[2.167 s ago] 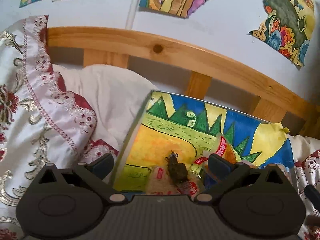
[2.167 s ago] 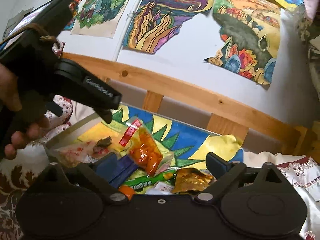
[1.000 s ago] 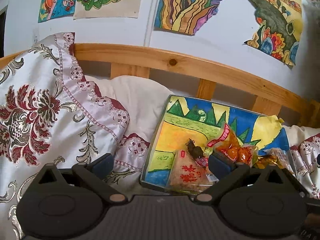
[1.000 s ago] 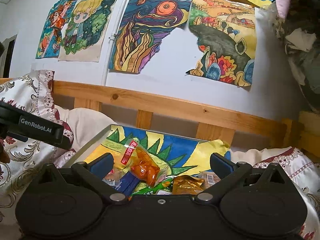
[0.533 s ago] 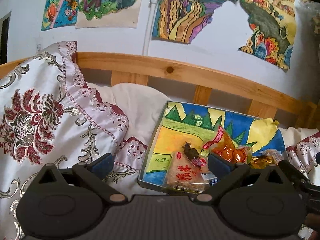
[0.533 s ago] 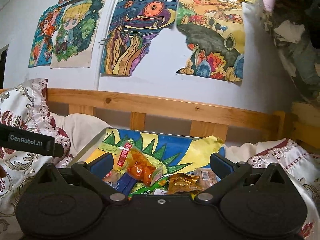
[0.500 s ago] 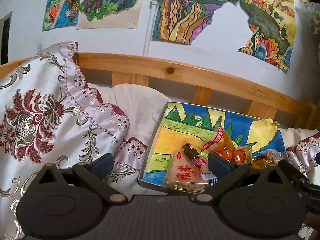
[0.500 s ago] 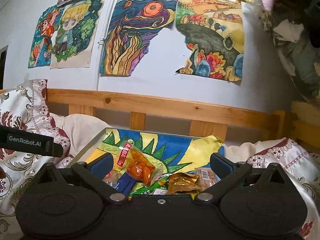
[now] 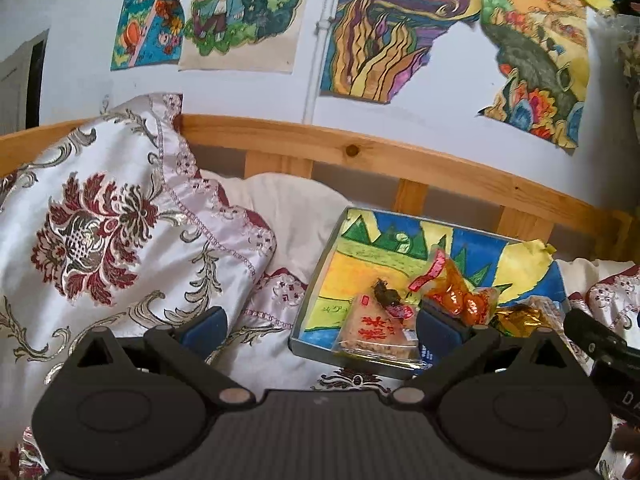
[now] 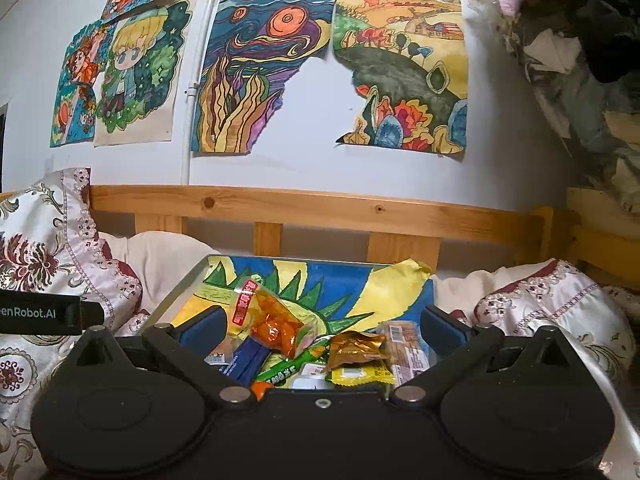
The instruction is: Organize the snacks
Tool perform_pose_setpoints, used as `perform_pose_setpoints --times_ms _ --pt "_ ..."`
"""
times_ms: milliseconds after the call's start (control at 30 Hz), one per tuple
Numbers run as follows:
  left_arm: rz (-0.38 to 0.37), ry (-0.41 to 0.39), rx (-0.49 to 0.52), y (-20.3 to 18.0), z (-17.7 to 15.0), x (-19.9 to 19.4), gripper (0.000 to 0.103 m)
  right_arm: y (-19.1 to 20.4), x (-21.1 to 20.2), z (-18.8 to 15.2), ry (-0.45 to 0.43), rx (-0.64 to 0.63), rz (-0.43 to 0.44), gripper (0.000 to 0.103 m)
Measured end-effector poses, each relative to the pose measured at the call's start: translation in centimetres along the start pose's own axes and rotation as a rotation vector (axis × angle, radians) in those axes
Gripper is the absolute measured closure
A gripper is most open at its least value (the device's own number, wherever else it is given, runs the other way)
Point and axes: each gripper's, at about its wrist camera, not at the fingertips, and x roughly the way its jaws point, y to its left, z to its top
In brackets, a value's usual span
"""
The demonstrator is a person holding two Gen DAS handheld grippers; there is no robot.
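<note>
A shallow tray with a painted bottom lies on the bed and holds several snack packs. In the left wrist view a clear triangular pack with red characters sits at its near edge, with a small dark snack, an orange pack and a gold wrapper beyond. My left gripper is open and empty, short of the tray's left corner. My right gripper is open and empty, facing the tray with the orange pack, gold wrapper, blue pack and green stick just ahead.
A flowered satin pillow fills the left side, with a white pillow behind the tray. A wooden headboard runs along the wall under paper paintings. Another satin pillow lies right of the tray. The left gripper's body shows at the left edge.
Both grippers have drawn back from the tray and tilted up, so more wall shows. The left gripper, earlier close over the snacks, now sits off to the tray's left. Both stayed open.
</note>
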Motion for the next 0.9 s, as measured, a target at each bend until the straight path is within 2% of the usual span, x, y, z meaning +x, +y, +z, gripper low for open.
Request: perform_pose_setpoints --times_ms 333,667,900 --pt "-0.067 0.016 0.082 -1.2 -1.1 -2.0 0.001 -1.6 -4.1 -1.3 -0.006 0.058 -0.012 0.001" --pt "-0.107 0.056 0.1 -0.7 -2.4 -3.5 0.001 -1.9 -8.1 -2.5 -0.008 0.092 -0.015 0.001" --pt "-0.126 0.076 0.07 0.4 -2.7 -4.1 0.001 -1.3 -10.2 -3.2 -0.022 0.096 -0.022 0.001"
